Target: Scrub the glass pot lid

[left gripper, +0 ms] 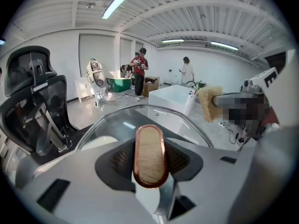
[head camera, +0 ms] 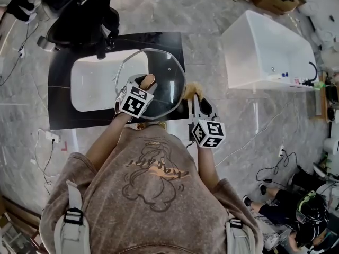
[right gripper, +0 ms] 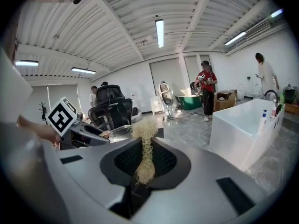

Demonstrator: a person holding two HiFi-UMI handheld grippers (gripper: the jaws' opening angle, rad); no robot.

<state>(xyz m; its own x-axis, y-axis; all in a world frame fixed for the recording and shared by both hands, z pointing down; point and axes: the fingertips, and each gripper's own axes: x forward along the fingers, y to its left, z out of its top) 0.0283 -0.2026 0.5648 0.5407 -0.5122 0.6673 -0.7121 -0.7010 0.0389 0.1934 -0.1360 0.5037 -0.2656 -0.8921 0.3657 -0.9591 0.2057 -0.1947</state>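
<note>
My left gripper (head camera: 144,83) is clamped on the glass pot lid (head camera: 164,73) by its handle (left gripper: 149,154), the oval wooden knob with the copper rim, which stands pinched upright between the two jaws. From the left gripper view the glass dome spreads away beyond the jaw tips, so the lid hangs out in front of the gripper rather than under it. Taking the white sink (head camera: 90,83) as my reference, the lid is held over the sink's right end, and its far rim reaches past the sink over the black counter (head camera: 58,105).

My right gripper (head camera: 198,102) sits to the right of the sink, off the counter's right edge, with its jaws closed on a straw-coloured fibre scrubber (right gripper: 145,153) (a tuft sticks out past the tips). That tuft is just beside the lid's right rim. In the left gripper view I see a gap between scrubber and glass, so I read them as apart.

A white bathtub (head camera: 265,46) stands well to the right of the sink, and a black office chair (head camera: 79,15) behind it.
</note>
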